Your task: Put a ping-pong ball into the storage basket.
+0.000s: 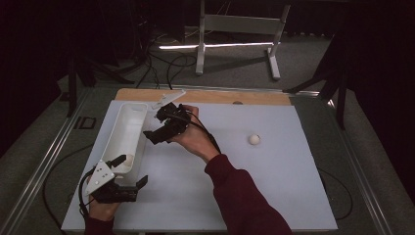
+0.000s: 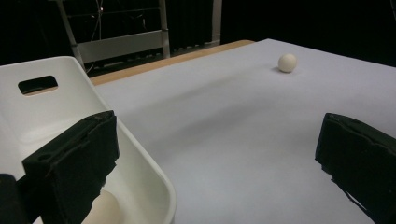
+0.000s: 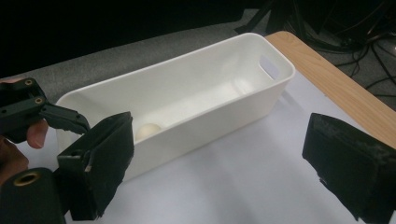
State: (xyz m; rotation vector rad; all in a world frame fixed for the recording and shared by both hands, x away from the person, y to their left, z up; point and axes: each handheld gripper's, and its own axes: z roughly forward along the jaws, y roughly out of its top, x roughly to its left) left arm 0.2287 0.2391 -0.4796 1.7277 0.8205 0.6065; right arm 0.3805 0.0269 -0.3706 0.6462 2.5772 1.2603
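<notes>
Item: white bin (image 1: 128, 128), landmark. One ball (image 3: 148, 131) is already resting inside, near end. Second ball (image 1: 253, 139) is lying well right of it, pending. Left gripper (image 1: 131, 172), wide open and empty, is straddling the near corner wall; right gripper (image 1: 154, 126) is hovering beside it, wide open, empty.

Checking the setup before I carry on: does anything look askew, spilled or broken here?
Nothing stands out. The white bin sits upright on the table with one ball inside; a second ball rests loose on the table, apart from the bin.
</notes>
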